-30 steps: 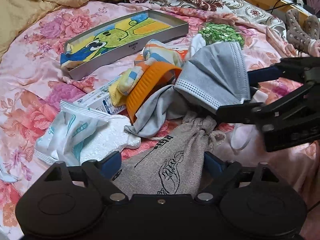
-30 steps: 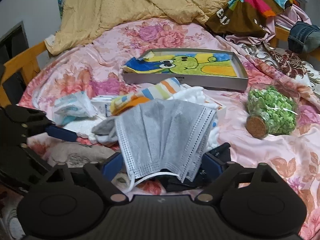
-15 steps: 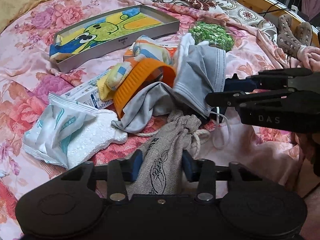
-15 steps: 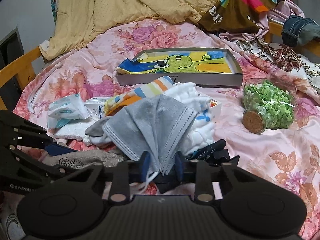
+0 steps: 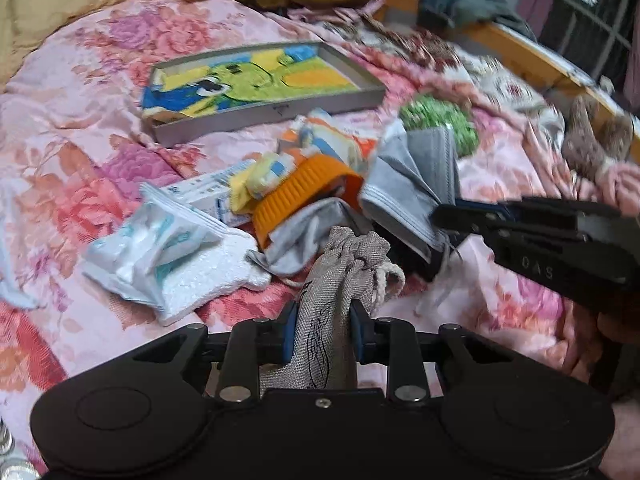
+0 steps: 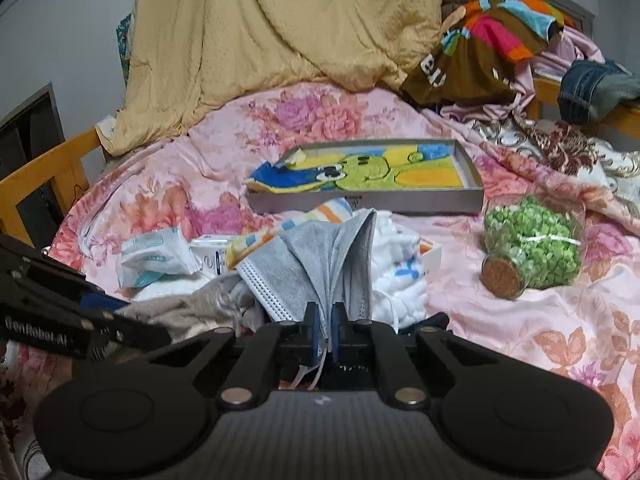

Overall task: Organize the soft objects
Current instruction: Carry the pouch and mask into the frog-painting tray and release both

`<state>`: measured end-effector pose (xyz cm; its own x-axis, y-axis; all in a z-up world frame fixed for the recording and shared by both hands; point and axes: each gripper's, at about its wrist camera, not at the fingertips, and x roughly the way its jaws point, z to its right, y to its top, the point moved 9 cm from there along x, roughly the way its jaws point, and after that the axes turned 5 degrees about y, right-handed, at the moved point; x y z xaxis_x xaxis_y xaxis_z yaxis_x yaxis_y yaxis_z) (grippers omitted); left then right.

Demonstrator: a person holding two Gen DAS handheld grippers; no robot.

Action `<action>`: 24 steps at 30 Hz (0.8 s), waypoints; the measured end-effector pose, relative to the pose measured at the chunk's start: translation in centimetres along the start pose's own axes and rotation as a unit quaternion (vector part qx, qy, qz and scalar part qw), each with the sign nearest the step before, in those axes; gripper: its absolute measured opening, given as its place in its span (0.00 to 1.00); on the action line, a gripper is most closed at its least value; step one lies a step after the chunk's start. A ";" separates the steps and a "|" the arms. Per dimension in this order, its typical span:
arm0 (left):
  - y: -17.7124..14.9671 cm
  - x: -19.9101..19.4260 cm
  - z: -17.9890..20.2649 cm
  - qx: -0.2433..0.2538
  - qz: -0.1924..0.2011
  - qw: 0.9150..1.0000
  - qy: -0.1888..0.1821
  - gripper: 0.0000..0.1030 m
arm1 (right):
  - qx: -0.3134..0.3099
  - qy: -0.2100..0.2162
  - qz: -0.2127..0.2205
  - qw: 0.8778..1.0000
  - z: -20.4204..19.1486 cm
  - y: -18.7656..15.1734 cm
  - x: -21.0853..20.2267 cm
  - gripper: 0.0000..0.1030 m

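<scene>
My left gripper [image 5: 322,334] is shut on a grey drawstring pouch [image 5: 340,280] with a black drawing, holding it upright above the pink floral bedspread. My right gripper [image 6: 323,330] is shut on a grey face mask [image 6: 316,260], which folds up between the pads; its white ear loops hang below. The right gripper [image 5: 452,216] and the mask [image 5: 412,184] also show in the left wrist view. The left gripper [image 6: 132,320] with the pouch [image 6: 176,310] shows at the lower left of the right wrist view.
A pile lies in the middle: striped sock [image 5: 320,144], orange band [image 5: 304,192], grey cloth [image 5: 300,236], white foam [image 5: 208,280], tissue packet [image 5: 160,236], small carton [image 5: 208,192]. A grey tray with a cartoon towel [image 6: 368,176] lies behind. A jar of green bits [image 6: 532,244] lies right.
Both grippers closed: the left onto the pouch, the right onto the mask. The mask has bunched into a fold and the pouch has lifted upright.
</scene>
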<state>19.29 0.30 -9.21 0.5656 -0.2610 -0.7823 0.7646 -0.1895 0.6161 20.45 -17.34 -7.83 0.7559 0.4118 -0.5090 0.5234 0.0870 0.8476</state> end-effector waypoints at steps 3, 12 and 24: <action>0.5 -0.8 -0.5 -0.027 0.021 0.999 -0.004 0.28 | -0.018 -0.006 0.013 1.000 -0.4 0.3 -0.4 0.04; 2.4 -1.9 -1.0 -0.046 0.060 0.997 0.001 0.28 | -0.062 -0.017 0.041 0.997 -1.3 1.3 -1.4 0.04; 10.2 -0.7 -0.5 -0.036 0.120 0.992 0.014 0.28 | -0.099 -0.024 0.101 0.990 1.3 8.0 -0.5 0.03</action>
<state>26.85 -0.94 -2.47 0.7412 -0.2638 -0.6173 0.6269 -0.0569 0.7770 24.81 -18.05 -0.96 0.8572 0.3966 -0.3286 0.2758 0.1853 0.9432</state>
